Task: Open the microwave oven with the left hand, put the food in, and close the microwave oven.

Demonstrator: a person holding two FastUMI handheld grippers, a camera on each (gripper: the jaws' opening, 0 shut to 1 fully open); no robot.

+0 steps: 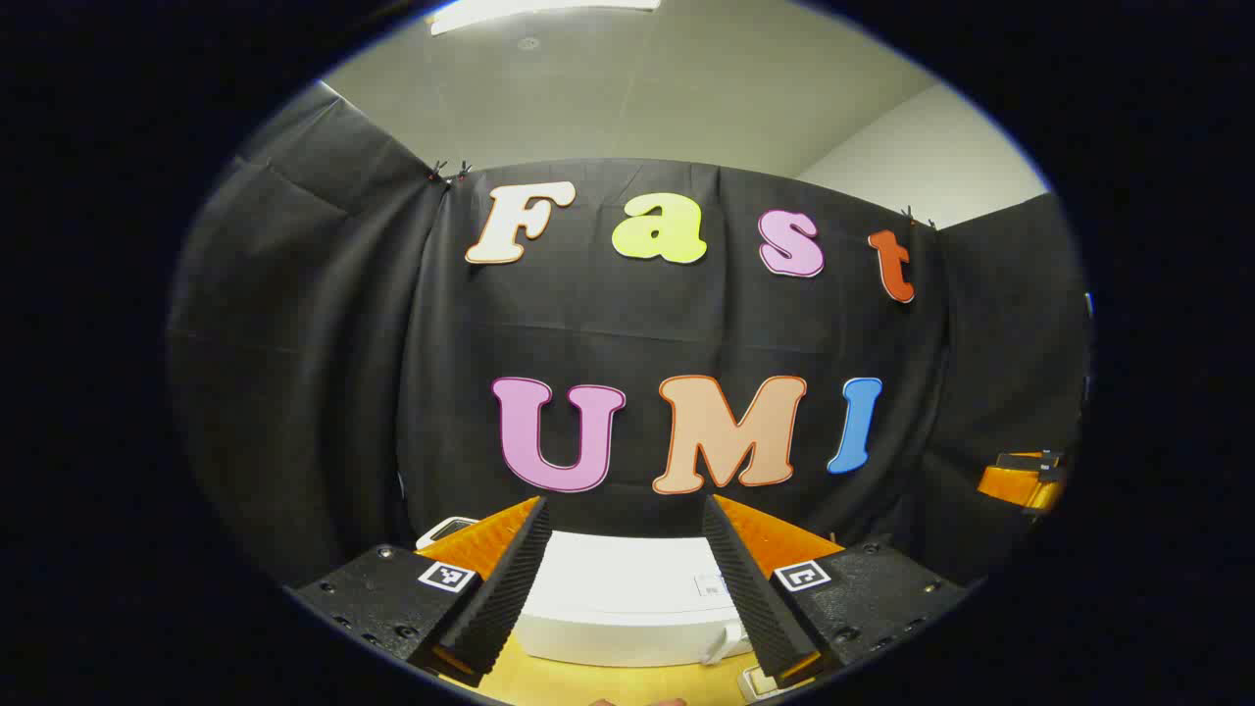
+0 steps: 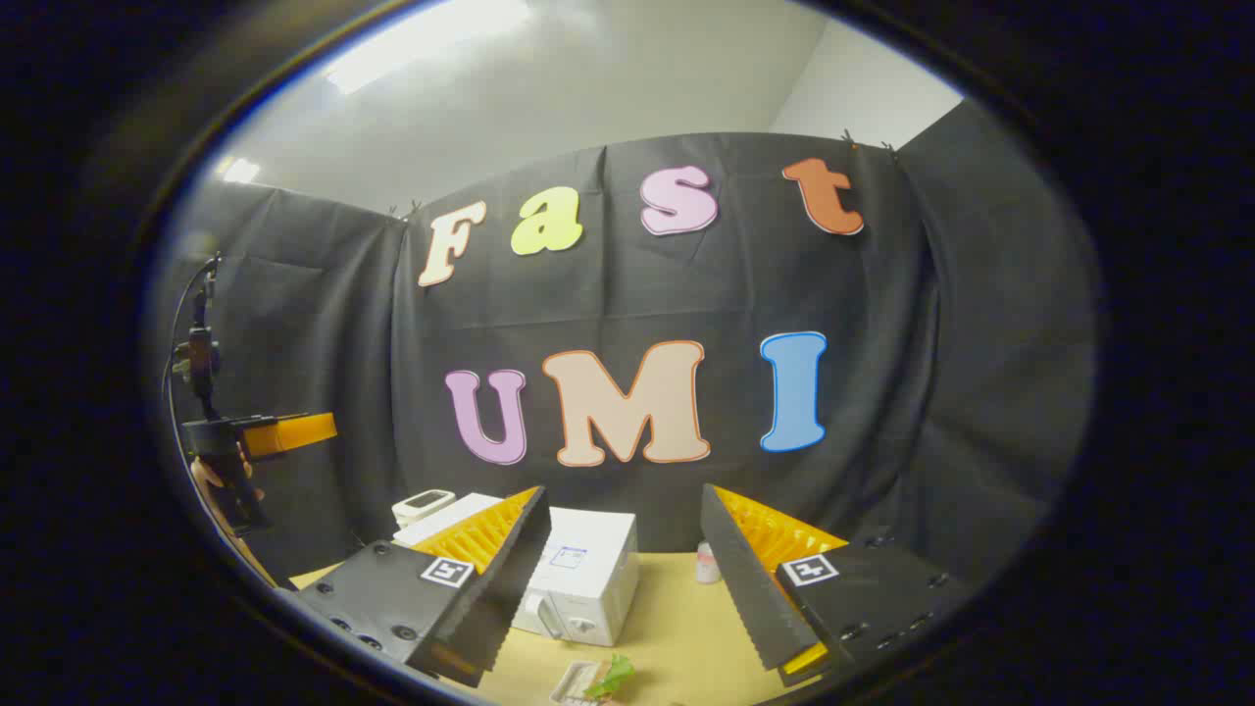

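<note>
Toward the counter's (image 2: pixel 677 628) back edge sits the microwave (image 2: pixel 586 574), door shut; food (image 2: pixel 600 680) lies at the near edge. Left claw (image 1: pixel 627 588) and right claw (image 2: pixel 627 579) both gape wide, empty, held high. We judge opening not begun: left must descend to the door handle.

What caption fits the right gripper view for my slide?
Open right hand-held gripper held above the table, facing the white microwave, with the food lying in front of it.

Both views face the booth wall from above the microwave oven (image 1: pixel 627 598), sharing it.
</note>
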